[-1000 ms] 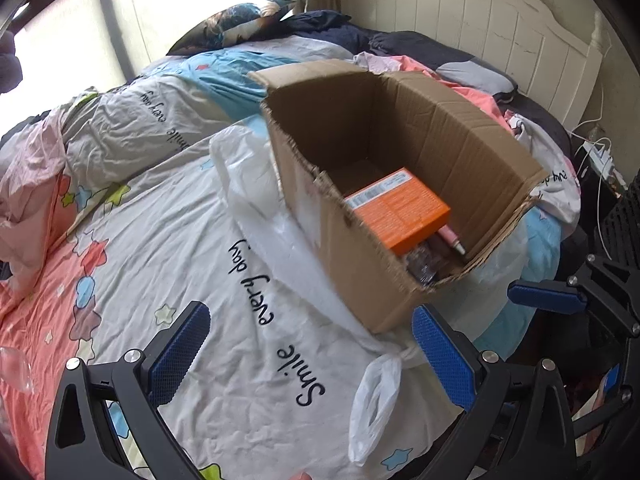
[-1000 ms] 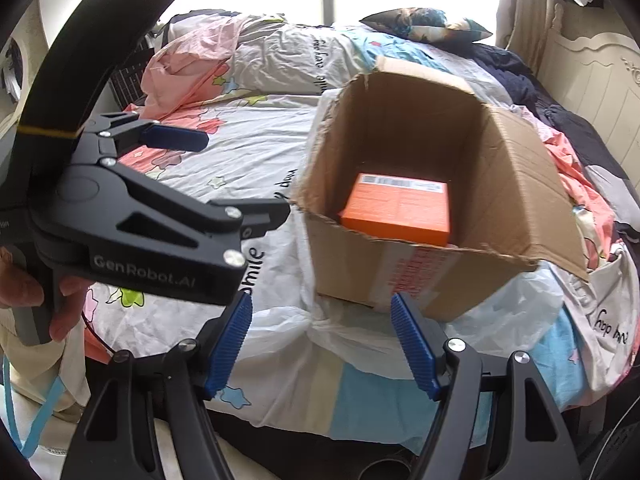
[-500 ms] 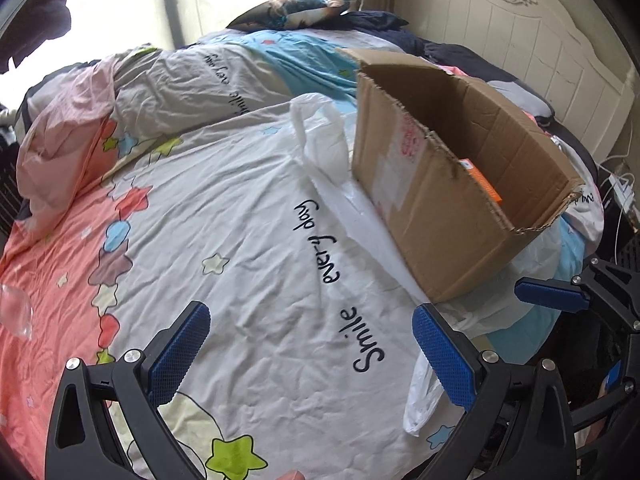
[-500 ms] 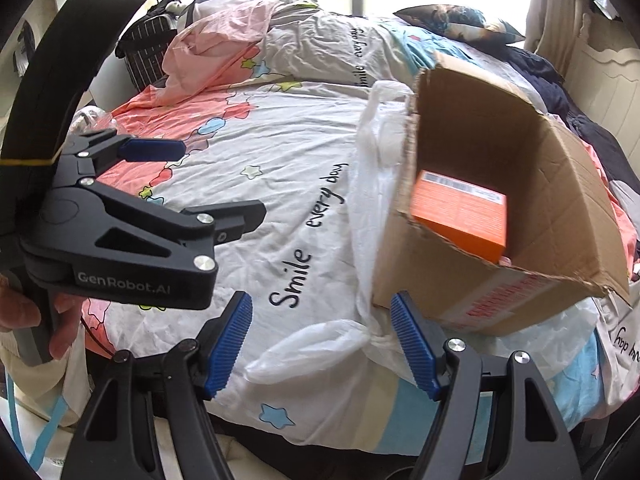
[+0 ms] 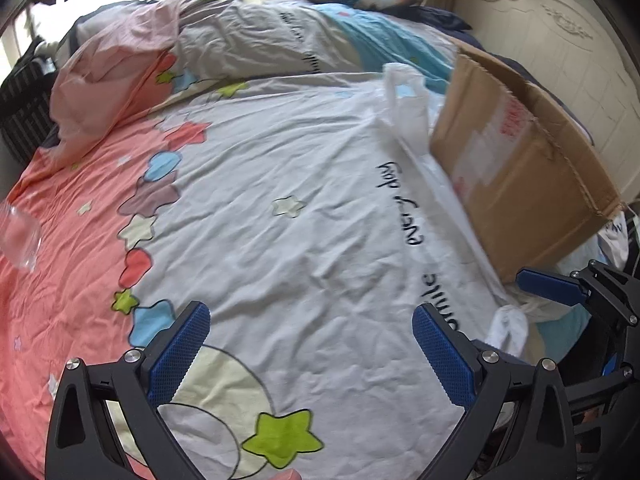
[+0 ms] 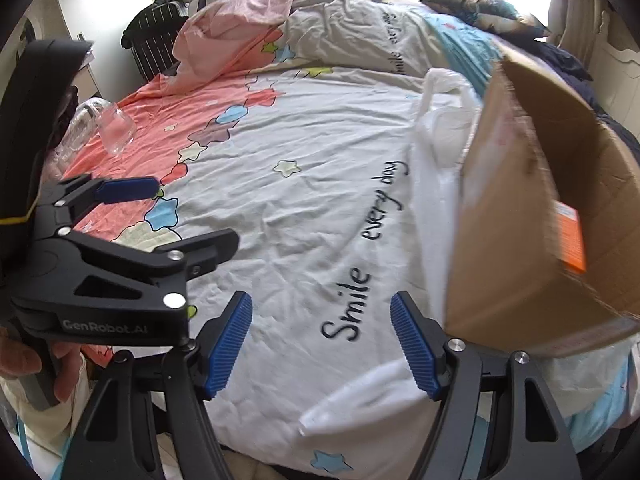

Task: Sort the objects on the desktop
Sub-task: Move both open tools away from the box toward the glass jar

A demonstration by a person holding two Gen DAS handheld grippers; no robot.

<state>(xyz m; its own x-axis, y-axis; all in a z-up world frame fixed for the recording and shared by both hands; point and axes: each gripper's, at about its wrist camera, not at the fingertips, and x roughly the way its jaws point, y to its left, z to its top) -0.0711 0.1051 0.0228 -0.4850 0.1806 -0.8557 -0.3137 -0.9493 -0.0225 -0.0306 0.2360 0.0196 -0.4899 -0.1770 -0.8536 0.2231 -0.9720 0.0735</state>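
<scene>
An open cardboard box stands on the bed at the right; in the right wrist view an orange packet shows inside it. A clear glass lies on the pink part of the sheet at the far left, seen blurred at the left edge of the left wrist view. My left gripper is open and empty above the sheet. My right gripper is open and empty over the word "Smile". The left gripper also shows at the left of the right wrist view.
A white plastic bag lies under and beside the box. A rumpled duvet and pillow are heaped at the back. A white headboard stands at the right. A black slatted basket stands beyond the bed's far left.
Both grippers have swung left, away from the box; the box has slid to the right of both views, and the glass has come into sight. Both stay open.
</scene>
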